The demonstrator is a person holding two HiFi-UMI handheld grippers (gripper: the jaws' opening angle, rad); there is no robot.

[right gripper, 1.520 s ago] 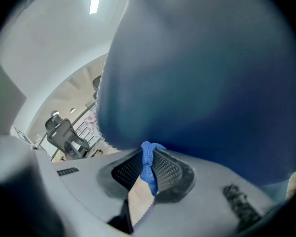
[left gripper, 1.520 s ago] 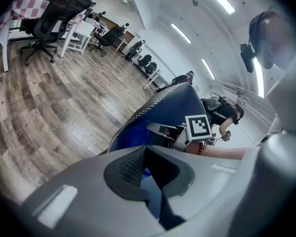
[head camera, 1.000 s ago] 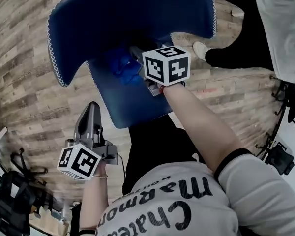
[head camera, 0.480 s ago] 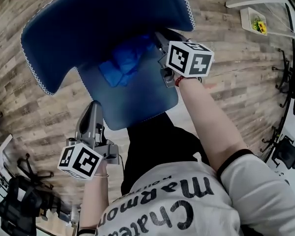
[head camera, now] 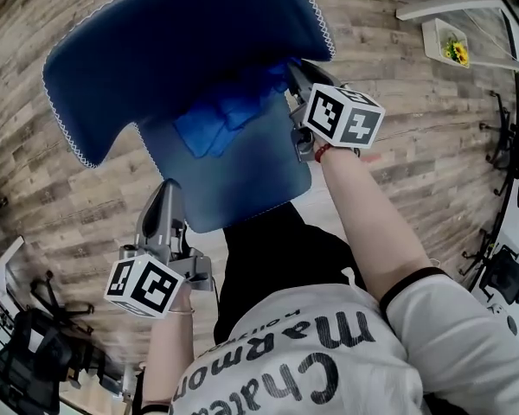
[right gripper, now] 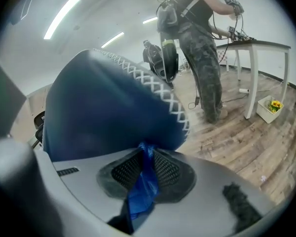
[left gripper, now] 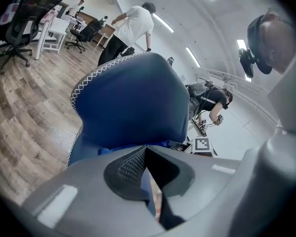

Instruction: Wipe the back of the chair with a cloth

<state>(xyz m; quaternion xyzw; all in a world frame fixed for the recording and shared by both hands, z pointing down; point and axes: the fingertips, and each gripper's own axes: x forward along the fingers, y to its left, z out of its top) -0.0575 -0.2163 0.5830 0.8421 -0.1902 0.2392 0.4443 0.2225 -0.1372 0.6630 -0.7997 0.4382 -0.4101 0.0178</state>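
A blue chair stands below me on the wooden floor, its backrest [head camera: 182,50] at the top of the head view and its seat [head camera: 233,180] nearer me. A blue cloth [head camera: 229,115] lies bunched where seat and backrest meet. My right gripper [head camera: 292,69] is shut on one end of that cloth, at the backrest's right lower edge. In the right gripper view the cloth [right gripper: 144,186] hangs pinched between the jaws, with the backrest [right gripper: 103,107] just ahead. My left gripper [head camera: 164,188] hovers left of the seat's front, shut and holding nothing. From the left gripper view the backrest [left gripper: 133,102] fills the middle.
A person in camouflage trousers [right gripper: 202,48] stands at a white table [right gripper: 256,46], with a box of yellow flowers [right gripper: 271,107] on the floor beside it. Another person in a white shirt [left gripper: 130,31] and office chairs [left gripper: 19,23] are further off. Black equipment [head camera: 26,353] sits at my lower left.
My right gripper has moved from the middle of the seat to the right, up against the backrest, dragging the cloth with it. The left gripper has hardly moved.
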